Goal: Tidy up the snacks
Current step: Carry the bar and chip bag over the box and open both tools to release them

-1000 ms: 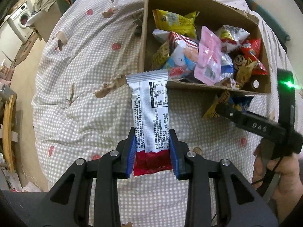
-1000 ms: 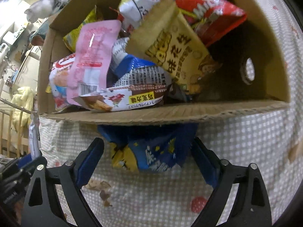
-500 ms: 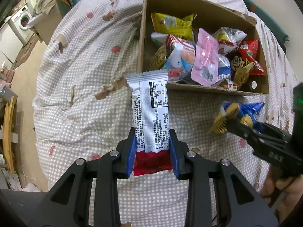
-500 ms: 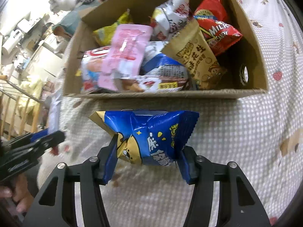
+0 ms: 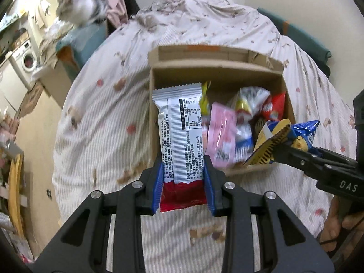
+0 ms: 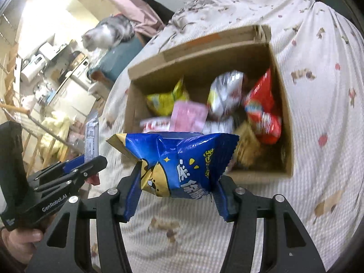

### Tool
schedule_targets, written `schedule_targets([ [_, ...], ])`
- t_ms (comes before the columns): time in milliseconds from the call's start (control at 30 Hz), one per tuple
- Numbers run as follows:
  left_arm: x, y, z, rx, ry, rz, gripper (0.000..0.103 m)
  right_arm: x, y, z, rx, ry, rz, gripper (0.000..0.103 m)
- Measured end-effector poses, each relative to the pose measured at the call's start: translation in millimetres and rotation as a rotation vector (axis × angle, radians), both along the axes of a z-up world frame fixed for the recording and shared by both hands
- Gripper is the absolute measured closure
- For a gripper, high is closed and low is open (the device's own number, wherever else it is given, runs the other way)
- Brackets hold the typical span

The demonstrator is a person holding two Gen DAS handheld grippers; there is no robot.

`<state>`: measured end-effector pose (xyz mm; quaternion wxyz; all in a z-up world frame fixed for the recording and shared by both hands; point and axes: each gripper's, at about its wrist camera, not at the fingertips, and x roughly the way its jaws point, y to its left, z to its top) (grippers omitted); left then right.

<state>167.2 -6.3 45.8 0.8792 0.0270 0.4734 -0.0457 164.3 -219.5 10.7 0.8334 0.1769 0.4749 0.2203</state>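
Left gripper: clenched on the red lower end of a silver-backed snack bar wrapper, the packet standing upright between the blue pads. Right gripper: grasping a blue puffed snack bag across its width, the jaws having narrowed onto it within the last second. Both packets had been lifted clear of the checked bedspread, where a second earlier the blue bag lay against the near outer wall of the box; both now hung above the level of that wall. Beyond: an open cardboard box resting on the bed, already holding a yellow bag, a pink packet, a silver-and-yellow bag and a red candy bag, loosely heaped. Judged stage: two loose snacks raised for transfer into the box, release not yet made. Far background: a grey-and-white cat on a blue-covered piece of furniture; a washing machine.
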Motion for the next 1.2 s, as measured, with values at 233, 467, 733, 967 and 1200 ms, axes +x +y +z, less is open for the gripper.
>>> schedule_targets([
  [233, 44.5, -17.7, -7.9, 0.041, -0.045, -0.009, 0.075, 35.4, -5.8, 0.9, 0.016, -0.018, -0.058, 0.045],
  [467, 62.5, -27.8, -24.5, 0.048, -0.033, -0.02, 0.075, 53.2, -10.9, -16.7, 0.058, 0.029, -0.078, 0.043],
  [733, 76.3, -22.5, -35.1, 0.022, -0.001, 0.037, 0.075, 57.5, -16.2, -21.6, 0.091, 0.027, -0.097, 0.042],
  [967, 74.6, -16.1, -25.9, 0.003, -0.03, 0.061, 0.037, 55.8, -24.9, -18.5, 0.091, 0.023, -0.127, 0.034],
  [1200, 57.7, -12.6, -5.7, 0.041, -0.105, 0.073, 0.033, 45.6, -30.0, 0.4, 0.066, -0.025, -0.162, 0.002],
])
